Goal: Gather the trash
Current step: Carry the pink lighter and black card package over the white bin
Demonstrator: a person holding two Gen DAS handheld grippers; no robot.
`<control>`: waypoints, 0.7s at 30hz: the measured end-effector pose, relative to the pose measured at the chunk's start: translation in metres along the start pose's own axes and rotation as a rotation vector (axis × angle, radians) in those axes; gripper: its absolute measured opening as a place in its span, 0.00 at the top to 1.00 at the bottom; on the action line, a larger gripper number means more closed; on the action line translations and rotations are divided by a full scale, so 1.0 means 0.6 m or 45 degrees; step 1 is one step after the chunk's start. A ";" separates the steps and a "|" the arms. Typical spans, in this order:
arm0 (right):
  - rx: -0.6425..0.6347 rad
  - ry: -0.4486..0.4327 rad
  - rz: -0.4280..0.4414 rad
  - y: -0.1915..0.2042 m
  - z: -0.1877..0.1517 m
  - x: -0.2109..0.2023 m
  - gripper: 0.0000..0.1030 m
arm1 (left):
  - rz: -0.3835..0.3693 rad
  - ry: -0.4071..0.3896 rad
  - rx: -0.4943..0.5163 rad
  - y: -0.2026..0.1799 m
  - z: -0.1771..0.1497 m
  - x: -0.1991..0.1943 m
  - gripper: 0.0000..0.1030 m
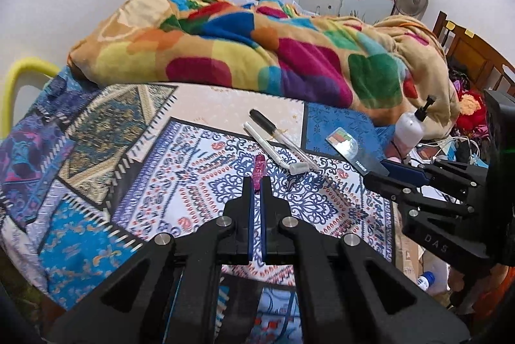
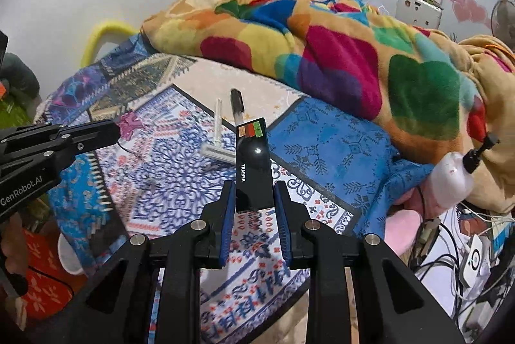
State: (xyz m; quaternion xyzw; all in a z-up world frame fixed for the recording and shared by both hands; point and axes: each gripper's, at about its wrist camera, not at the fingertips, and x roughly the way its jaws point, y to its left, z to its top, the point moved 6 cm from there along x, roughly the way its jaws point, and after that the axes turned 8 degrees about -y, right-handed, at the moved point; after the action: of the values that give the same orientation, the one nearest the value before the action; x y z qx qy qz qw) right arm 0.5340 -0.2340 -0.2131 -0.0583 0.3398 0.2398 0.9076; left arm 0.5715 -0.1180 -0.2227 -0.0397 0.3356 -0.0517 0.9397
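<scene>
Gripping | L tongs [image 1: 256,186] clamped: pink wrapper [image 1: 259,168] | R tongs [image 2: 253,199]: black packet [image 2: 252,163]

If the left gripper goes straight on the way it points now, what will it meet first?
Probably the white razor and black pen on the patterned bedsheet, though depth is unclear. The left gripper holds a pink wrapper.

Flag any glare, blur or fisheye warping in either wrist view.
Right wrist: glare spot on the black TRAINER packet; the pink wrapper looks blurred. Left wrist: the bed edge bows with fisheye distortion; corners vignette black; the pen is sharp.
</scene>
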 end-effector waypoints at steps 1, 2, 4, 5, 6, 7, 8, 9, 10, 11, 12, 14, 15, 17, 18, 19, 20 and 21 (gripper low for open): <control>0.002 -0.012 0.001 0.004 0.004 -0.010 0.79 | 0.007 -0.010 0.000 0.001 0.002 -0.011 0.99; 0.002 -0.020 0.001 0.006 0.006 -0.017 0.79 | 0.011 -0.019 -0.002 0.003 0.004 -0.022 0.99; -0.002 -0.042 0.002 0.015 0.014 -0.036 0.78 | 0.022 -0.034 -0.005 0.007 0.007 -0.045 0.99; -0.005 -0.049 0.003 0.019 0.017 -0.043 0.78 | 0.026 -0.042 -0.007 0.008 0.008 -0.055 0.99; -0.008 -0.060 0.005 0.024 0.021 -0.051 0.79 | 0.029 -0.049 -0.010 0.010 0.009 -0.067 0.99; -0.011 -0.073 0.005 0.030 0.026 -0.062 0.79 | 0.035 -0.062 -0.013 0.012 0.011 -0.083 0.99; -0.015 -0.088 0.006 0.036 0.031 -0.072 0.79 | 0.038 -0.071 -0.014 0.014 0.012 -0.094 0.99; -0.018 -0.104 0.005 0.040 0.033 -0.083 0.79 | 0.042 -0.082 -0.015 0.017 0.013 -0.107 0.99; -0.022 -0.115 0.004 0.045 0.037 -0.091 0.79 | 0.046 -0.090 -0.016 0.018 0.015 -0.118 0.99; -0.025 -0.128 0.006 0.051 0.042 -0.101 0.79 | 0.047 -0.101 -0.018 0.021 0.015 -0.132 0.99; -0.026 -0.139 0.012 0.058 0.046 -0.111 0.79 | 0.049 -0.109 -0.019 0.023 0.016 -0.142 0.99; -0.032 -0.160 0.022 0.074 0.054 -0.128 0.79 | 0.059 -0.133 -0.020 0.028 0.017 -0.170 0.99; -0.039 -0.170 0.027 0.083 0.058 -0.136 0.79 | 0.061 -0.143 -0.022 0.032 0.017 -0.183 0.99; -0.050 -0.189 0.039 0.101 0.065 -0.151 0.79 | 0.066 -0.162 -0.033 0.039 0.016 -0.209 0.99; -0.056 -0.199 0.049 0.113 0.067 -0.160 0.79 | 0.068 -0.172 -0.038 0.044 0.015 -0.224 0.99; -0.059 -0.206 0.057 0.123 0.070 -0.166 0.79 | 0.074 -0.180 -0.041 0.047 0.013 -0.236 0.99; -0.065 -0.214 0.067 0.135 0.072 -0.174 0.79 | 0.078 -0.188 -0.044 0.052 0.011 -0.249 0.99; -0.069 -0.219 0.075 0.143 0.072 -0.179 0.79 | 0.080 -0.194 -0.047 0.057 0.009 -0.260 0.99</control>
State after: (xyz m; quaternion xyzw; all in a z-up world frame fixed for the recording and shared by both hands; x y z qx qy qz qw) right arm 0.4485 -0.1893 -0.1060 -0.0520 0.2557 0.2795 0.9240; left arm 0.4576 -0.0648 -0.1244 -0.0501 0.2650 -0.0127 0.9629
